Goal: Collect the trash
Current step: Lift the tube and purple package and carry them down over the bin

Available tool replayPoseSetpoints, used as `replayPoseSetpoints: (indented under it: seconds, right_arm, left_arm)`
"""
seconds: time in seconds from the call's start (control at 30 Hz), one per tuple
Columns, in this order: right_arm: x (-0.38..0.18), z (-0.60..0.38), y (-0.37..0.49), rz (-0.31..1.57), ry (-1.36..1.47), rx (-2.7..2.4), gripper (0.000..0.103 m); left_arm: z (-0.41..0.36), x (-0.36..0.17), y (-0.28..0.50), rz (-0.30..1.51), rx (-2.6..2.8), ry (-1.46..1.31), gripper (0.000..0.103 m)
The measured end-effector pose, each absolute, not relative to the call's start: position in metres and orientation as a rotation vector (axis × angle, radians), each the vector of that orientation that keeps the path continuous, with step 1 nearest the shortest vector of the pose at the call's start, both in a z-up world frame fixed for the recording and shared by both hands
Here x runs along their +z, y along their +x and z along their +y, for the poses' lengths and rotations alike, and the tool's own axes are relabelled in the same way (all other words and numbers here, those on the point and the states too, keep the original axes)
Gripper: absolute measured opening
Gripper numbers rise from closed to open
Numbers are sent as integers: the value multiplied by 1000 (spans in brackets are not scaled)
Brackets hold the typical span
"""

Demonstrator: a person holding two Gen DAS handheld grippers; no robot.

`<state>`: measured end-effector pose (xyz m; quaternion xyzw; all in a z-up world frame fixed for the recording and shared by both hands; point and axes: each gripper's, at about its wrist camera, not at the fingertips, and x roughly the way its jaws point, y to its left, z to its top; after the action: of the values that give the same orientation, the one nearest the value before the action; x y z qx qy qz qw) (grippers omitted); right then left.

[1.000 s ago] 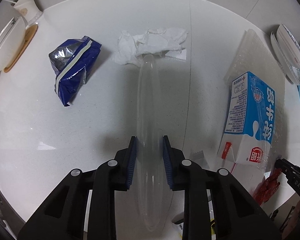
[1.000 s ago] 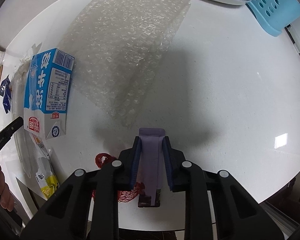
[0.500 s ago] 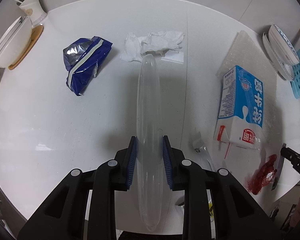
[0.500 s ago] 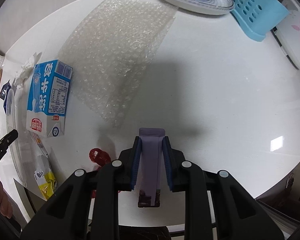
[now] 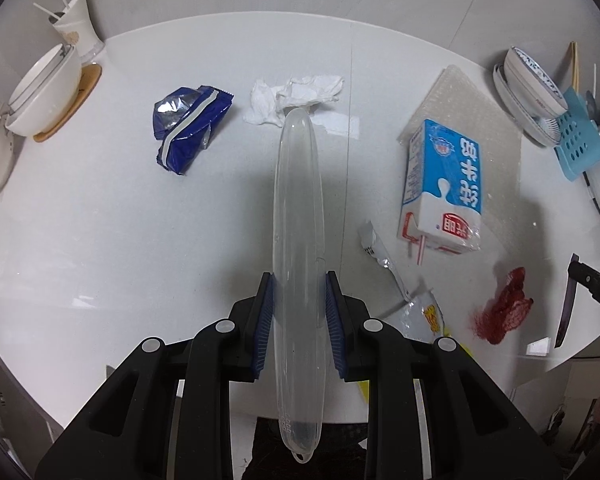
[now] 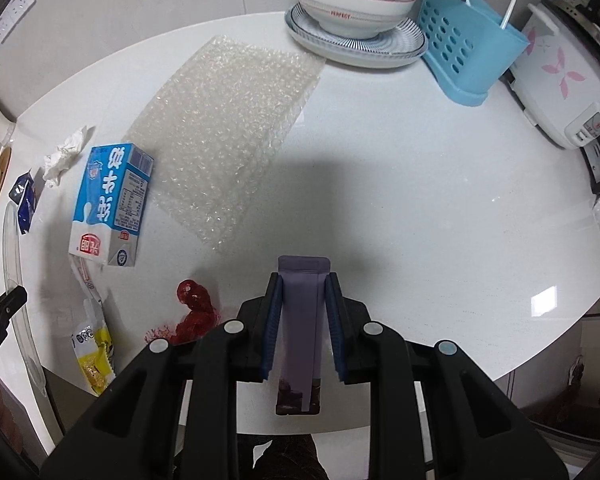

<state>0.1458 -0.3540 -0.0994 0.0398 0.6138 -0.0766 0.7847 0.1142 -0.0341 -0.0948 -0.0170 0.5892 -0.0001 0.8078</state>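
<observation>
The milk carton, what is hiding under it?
The milk carton lies on its side on the white table. One edge rests on the bubble wrap, and a striped straw pokes out by its top. Anything else beneath it is covered.

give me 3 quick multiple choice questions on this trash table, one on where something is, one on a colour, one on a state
1. Where does the milk carton lie?
A. partly on the bubble wrap
B. in the blue basket
C. on the plate

2. What colour is the packet in the right claw?
A. yellow
B. purple
C. green

3. What state is the left claw in?
A. open, empty
B. shut on a clear plastic piece
C. shut on tissue

Answers: 1 A, the carton's edge overlaps the sheet. 2 B, a purple strip sits between the pads. 3 B, the pads press a see-through piece.
</observation>
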Motion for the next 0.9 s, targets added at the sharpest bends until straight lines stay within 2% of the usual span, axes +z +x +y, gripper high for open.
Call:
replayPoseSetpoints:
  seconds: [0.9]
  right_arm:
    - [-22,-316,84,1134,40,-36,21]
  left_arm:
    - [-26,-48,31,1163,-25,-90,25]
